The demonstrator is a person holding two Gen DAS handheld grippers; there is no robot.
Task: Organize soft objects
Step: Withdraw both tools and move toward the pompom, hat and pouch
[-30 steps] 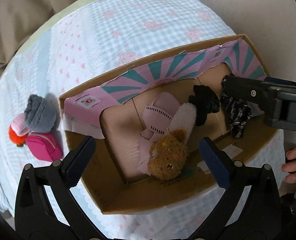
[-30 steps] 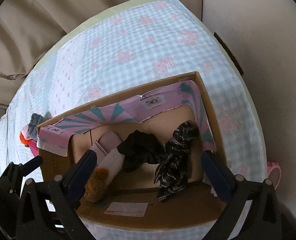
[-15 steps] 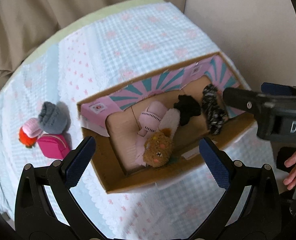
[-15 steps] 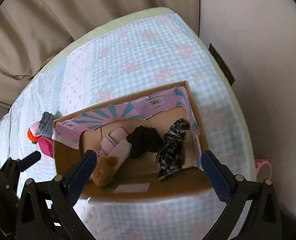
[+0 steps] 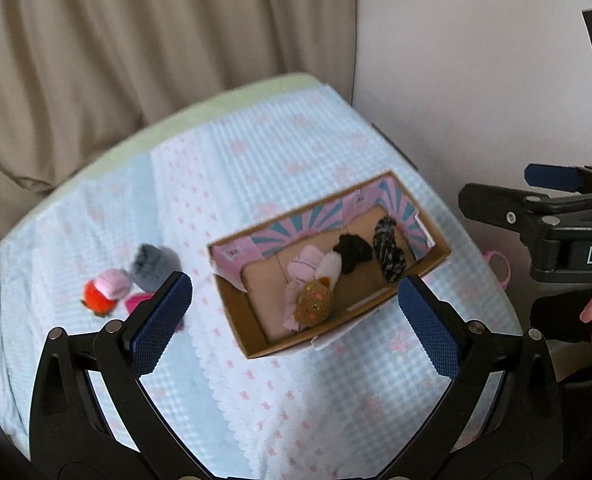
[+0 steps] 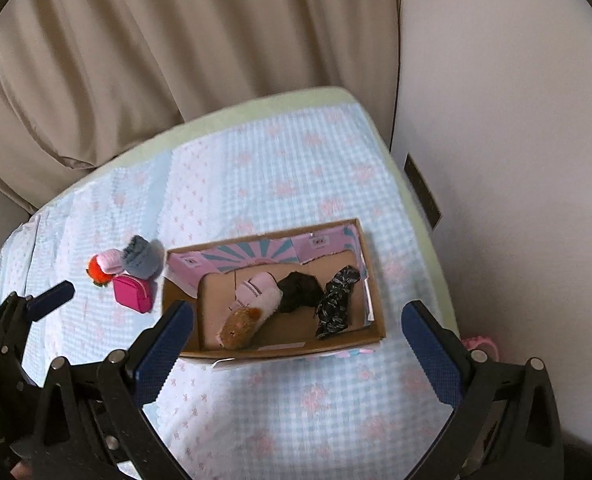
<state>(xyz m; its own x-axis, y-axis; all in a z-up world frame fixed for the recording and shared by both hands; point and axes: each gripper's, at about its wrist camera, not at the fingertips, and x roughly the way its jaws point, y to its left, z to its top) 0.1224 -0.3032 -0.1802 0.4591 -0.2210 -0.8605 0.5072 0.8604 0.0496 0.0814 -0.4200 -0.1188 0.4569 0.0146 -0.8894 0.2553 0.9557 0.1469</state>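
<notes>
Both grippers, left gripper (image 5: 296,316) and right gripper (image 6: 297,332), spread wide, empty, high above cardboard box (image 6: 375,280). Risk: grey knit hat (image 6: 140,260), pink pouch (image 6: 132,293) left outside; clustered toys snag together if grabbed.

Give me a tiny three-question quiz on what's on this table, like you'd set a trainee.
1. True or false: the left gripper is gripping a toy.
2. Which lies outside the box? A) black scrunchie B) pink pouch C) brown plush
3. Fill in: the grey hat lies to the ____ of the box in the right wrist view.

Key: 1. False, both it and the right gripper are open and empty. 2. B. 3. Left.
</notes>
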